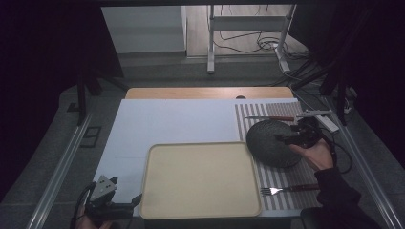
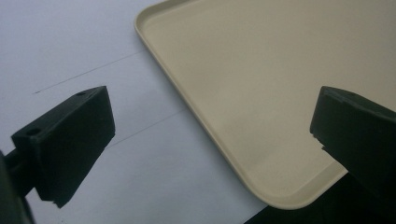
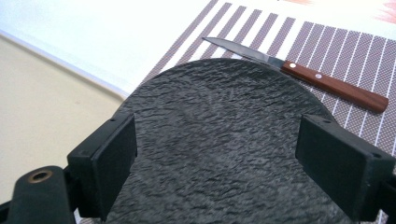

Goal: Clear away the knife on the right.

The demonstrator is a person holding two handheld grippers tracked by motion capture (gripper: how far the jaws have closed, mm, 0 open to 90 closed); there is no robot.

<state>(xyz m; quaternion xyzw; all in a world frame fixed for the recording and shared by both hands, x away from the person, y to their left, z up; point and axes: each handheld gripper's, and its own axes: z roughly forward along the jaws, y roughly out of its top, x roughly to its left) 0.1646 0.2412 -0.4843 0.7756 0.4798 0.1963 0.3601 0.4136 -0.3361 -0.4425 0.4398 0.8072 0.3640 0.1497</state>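
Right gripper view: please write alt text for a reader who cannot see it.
The open right gripper reaches over a round black textured plate, one jaw on each side. Behind the plate, a wooden-handled knife lies on a striped placemat; a beige tray is at left.

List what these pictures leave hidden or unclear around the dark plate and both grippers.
- Right gripper view: the jaws stand wide over the dark plate; whether they touch it cannot be told; its near rim is cut off by the bottom edge.
- High view: the left gripper is dim and small.
- Left gripper view: the tray runs off the frame.
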